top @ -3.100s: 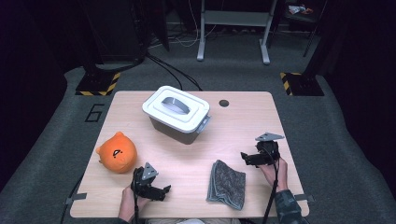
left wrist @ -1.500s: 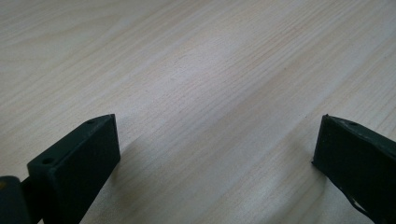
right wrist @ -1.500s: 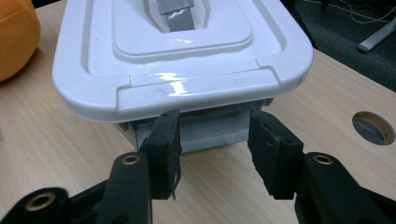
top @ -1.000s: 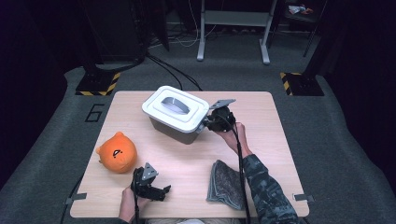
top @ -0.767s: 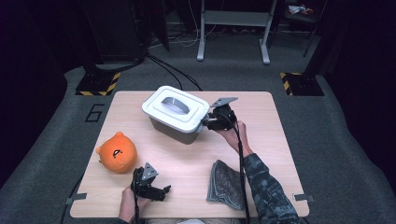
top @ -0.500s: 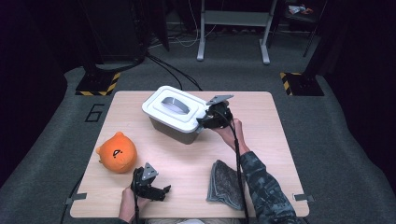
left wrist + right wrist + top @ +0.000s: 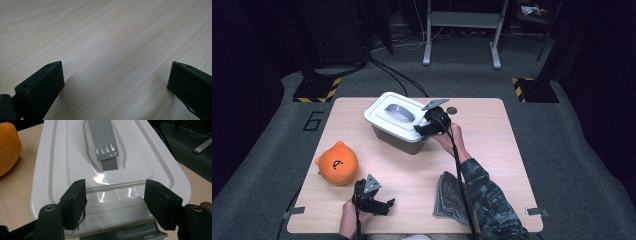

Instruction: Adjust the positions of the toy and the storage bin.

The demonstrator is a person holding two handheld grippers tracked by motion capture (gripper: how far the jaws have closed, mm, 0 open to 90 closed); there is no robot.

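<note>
Box lid (image 7: 62, 157) carries no readable label; floor reads "6" (image 7: 314, 120).

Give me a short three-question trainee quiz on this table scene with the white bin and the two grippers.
1. True or false: the grey cloth lies inside the bin.
2. Which gripper is at the bin's lid? A left, B right.
3. What colour is the plush toy?

Key
1. False: it lies on the table, and the lid is on.
2. B: the right gripper has its fingers open over the lid's end latch; the left gripper is open over bare wood.
3. Orange.
</note>
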